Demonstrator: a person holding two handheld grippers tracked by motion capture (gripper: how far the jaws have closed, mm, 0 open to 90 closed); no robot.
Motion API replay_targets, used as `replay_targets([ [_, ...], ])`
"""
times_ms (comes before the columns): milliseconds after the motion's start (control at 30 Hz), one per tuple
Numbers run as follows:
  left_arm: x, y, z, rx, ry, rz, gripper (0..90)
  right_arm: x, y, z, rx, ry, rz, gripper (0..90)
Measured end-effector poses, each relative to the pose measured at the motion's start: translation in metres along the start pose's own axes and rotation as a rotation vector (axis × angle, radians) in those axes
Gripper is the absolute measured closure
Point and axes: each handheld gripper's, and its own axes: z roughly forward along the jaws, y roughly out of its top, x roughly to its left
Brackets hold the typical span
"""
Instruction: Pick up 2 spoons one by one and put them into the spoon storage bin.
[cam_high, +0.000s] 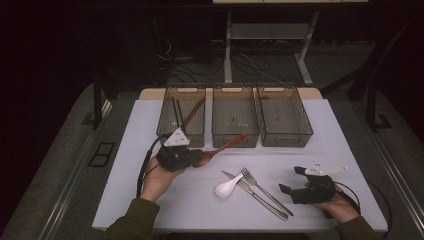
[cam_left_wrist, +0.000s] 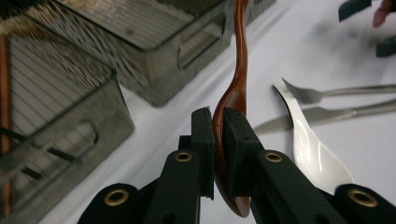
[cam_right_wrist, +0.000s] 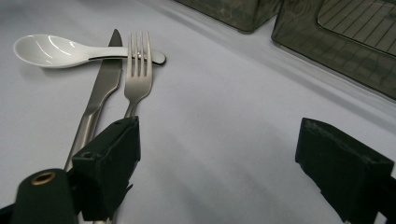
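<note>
Wooden spoon (cam_left_wrist: 236, 88): reddish-brown, glossy, slim curved handle, lifted off the white desk (cam_high: 320, 145) just before the left bin (cam_high: 182, 116) and middle bin (cam_high: 235, 117), handle end over the middle bin's front rim. Left claw (cam_left_wrist: 218, 135) clamped narrow on spoon bowl, pads pressing both faces. Right claw (cam_right_wrist: 224, 158) wide, holding nothing, low over desk near fork (cam_right_wrist: 136, 74), knife (cam_right_wrist: 100, 93), white spoon (cam_right_wrist: 56, 50).
</note>
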Motion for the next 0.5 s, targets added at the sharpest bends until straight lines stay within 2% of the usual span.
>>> replay_targets([
  [233,0.008,0.015,0.008,-0.042,0.023,-0.03,83.0,-0.001,0.0,0.0,-0.003,-0.004,0.002,14.2],
  [333,0.011,0.02,0.011,-0.041,0.034,-0.031,83.0,-0.001,0.0,0.0,-0.001,-0.003,0.003,14.2],
  [500,0.018,0.03,0.02,-0.066,0.047,-0.064,83.1,0.0,0.0,-0.001,0.002,0.003,0.02,14.2],
])
